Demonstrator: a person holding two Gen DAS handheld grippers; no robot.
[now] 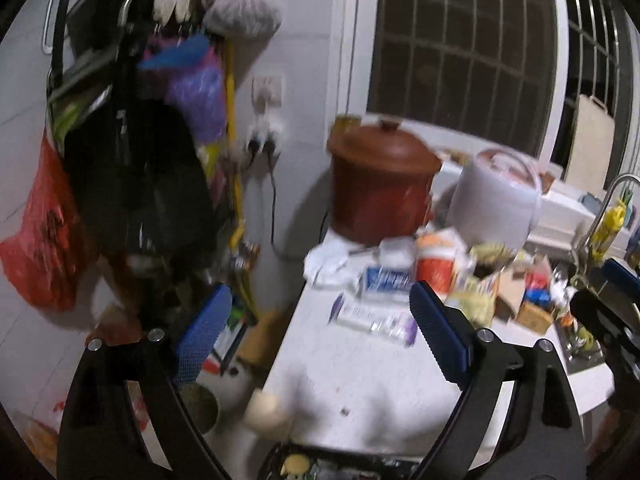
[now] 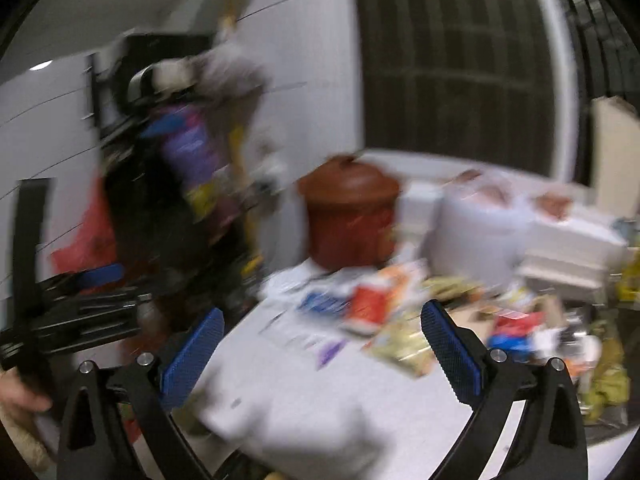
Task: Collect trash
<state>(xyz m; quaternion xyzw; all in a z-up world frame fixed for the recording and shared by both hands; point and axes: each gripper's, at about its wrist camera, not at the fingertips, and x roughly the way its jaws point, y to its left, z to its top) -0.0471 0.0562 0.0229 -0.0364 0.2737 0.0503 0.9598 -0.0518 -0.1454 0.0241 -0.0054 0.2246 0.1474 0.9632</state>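
Observation:
Trash lies on a white counter (image 1: 360, 380): a blue and white packet (image 1: 386, 280), a white flat wrapper (image 1: 372, 316), an orange and white cup (image 1: 436, 264), crumpled white paper (image 1: 328, 264) and yellow wrappers (image 1: 476, 300). My left gripper (image 1: 320, 332) is open and empty, above the counter's near end. My right gripper (image 2: 324, 348) is open and empty; its view is blurred and shows the same orange cup (image 2: 370, 300) and a yellow wrapper (image 2: 400, 344). The right gripper also shows at the right edge of the left wrist view (image 1: 608, 304).
A brown lidded pot (image 1: 380, 184) and a white rice cooker (image 1: 496, 200) stand behind the trash. Bags hang on a rack (image 1: 140, 160) at left, with a red bag (image 1: 44, 236). A sink (image 1: 580, 352) with a faucet (image 1: 608, 200) lies at right. A window (image 1: 460, 48) is behind.

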